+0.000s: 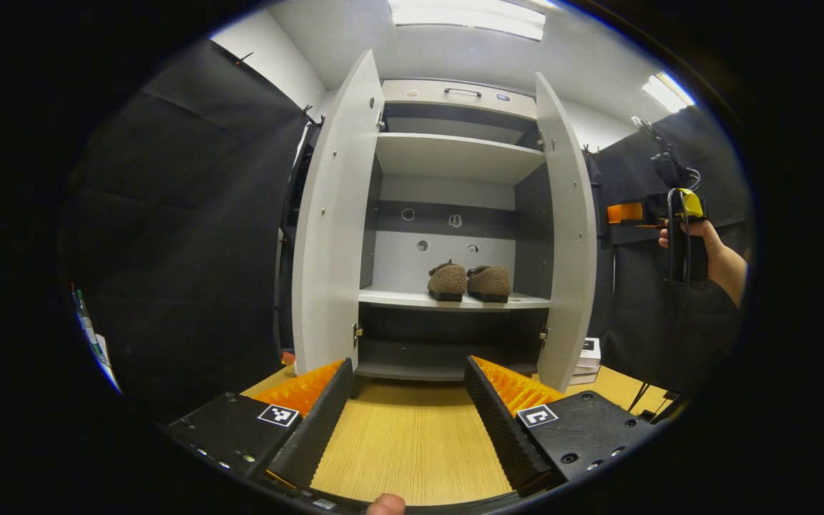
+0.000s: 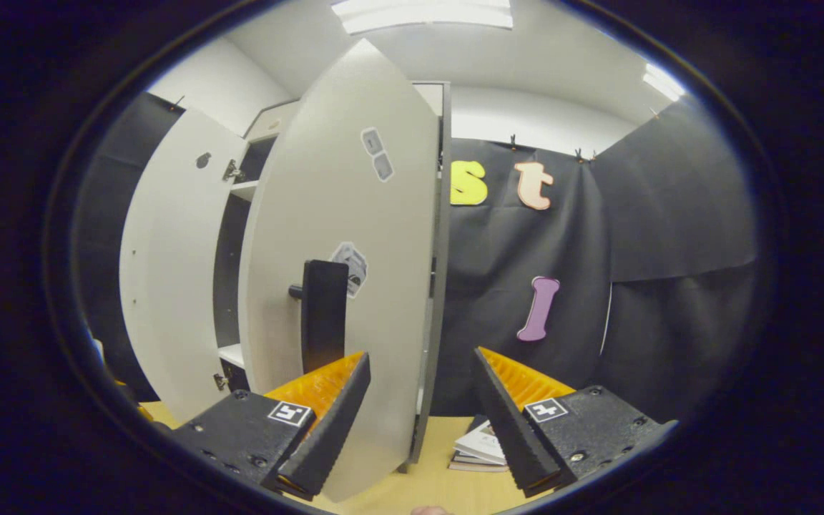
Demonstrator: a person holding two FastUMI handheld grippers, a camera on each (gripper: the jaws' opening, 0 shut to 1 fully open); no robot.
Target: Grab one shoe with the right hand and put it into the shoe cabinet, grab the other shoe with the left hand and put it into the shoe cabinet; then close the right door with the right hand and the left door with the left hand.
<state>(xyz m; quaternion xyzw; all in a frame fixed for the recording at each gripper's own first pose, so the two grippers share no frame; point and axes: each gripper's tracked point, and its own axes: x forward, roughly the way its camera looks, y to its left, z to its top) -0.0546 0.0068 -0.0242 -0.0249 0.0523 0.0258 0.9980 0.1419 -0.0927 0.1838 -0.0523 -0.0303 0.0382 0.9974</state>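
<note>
Two brown fuzzy shoes (image 1: 468,281) sit side by side on the middle shelf (image 1: 398,298) of the white shoe cabinet. Both doors stand wide: the left door (image 1: 333,222) and the right door (image 1: 568,229). My left gripper (image 1: 406,375) is open, low in front of the cabinet, with nothing between its fingers. In the left gripper view my right gripper (image 1: 680,222) is held up in a hand beyond the right door. My right gripper (image 2: 420,368) is open close to the outer face of the right door (image 2: 340,286), near its black handle (image 2: 322,315).
The cabinet stands on a light wooden surface (image 1: 412,436). A small stack of books (image 2: 483,447) lies by the foot of the right door, also seen as white boxes or books (image 1: 587,357). Black cloth walls close in both sides.
</note>
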